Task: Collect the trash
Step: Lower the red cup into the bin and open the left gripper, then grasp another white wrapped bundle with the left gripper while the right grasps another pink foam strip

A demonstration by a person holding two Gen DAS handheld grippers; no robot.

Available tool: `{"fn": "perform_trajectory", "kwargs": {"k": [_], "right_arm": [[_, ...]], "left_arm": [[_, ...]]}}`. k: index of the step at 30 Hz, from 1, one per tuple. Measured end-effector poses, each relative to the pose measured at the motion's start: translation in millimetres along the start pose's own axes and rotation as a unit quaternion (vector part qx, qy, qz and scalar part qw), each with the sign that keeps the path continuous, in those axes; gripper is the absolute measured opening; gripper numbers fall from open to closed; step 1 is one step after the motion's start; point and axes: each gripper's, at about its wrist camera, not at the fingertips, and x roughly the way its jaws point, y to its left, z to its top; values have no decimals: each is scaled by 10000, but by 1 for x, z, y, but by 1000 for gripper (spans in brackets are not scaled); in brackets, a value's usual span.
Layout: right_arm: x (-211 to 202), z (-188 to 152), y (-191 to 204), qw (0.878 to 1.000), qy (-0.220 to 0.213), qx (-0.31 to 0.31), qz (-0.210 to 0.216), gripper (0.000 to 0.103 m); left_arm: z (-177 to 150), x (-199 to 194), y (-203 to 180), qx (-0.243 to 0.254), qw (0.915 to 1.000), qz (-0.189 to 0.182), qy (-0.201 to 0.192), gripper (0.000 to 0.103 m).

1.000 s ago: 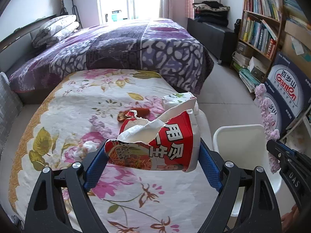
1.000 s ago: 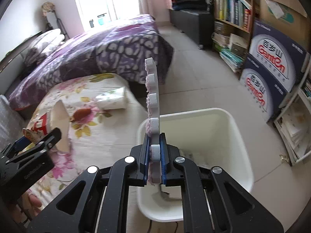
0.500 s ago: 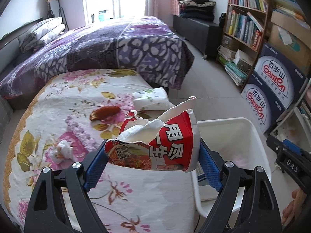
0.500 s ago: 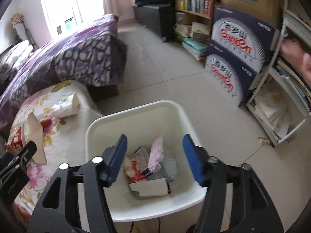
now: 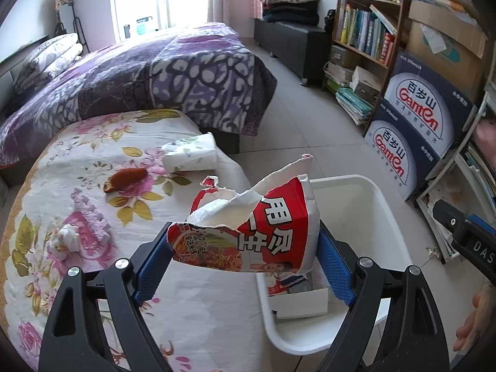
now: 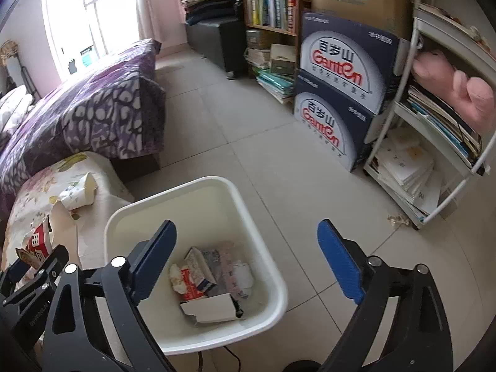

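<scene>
A torn red-and-white noodle cup hangs crushed between the blue pads of my left gripper, which is shut on it above the edge of the floral-covered table, beside the white bin. In the right wrist view my right gripper hovers over the white bin; its jaws are opening and nothing is between them. A pale pink foam strip lies in the bin among a carton and a white box. The held noodle cup shows at the left edge.
On the floral cloth lie a tipped paper cup, a brown scrap, a pink foam strip and crumpled tissue. A purple-covered bed stands behind. Blue boxes, a bookshelf and a wire rack line the right.
My right gripper opened and let go of the pink foam strip, which dropped into the bin. My left gripper carried the noodle cup to the right, up to the bin's edge.
</scene>
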Motion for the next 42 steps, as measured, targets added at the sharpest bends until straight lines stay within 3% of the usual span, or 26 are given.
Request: {"fn": "perform_trajectory", "kwargs": {"k": [14, 23, 30, 42], "right_arm": [[2, 2, -32, 9995, 25, 251, -195, 95], [1, 2, -21, 9996, 12, 217, -158, 95], [1, -1, 4, 10000, 49, 50, -20, 96], [0, -17, 76, 9975, 188, -594, 349, 96]], "left_arm": [[-3, 16, -30, 118, 9990, -334, 284, 86], [-3, 16, -23, 144, 9987, -307, 375, 88], [-7, 19, 10, 123, 9988, 58, 479, 88], [-15, 31, 106, -130, 9921, 937, 824, 88]]}}
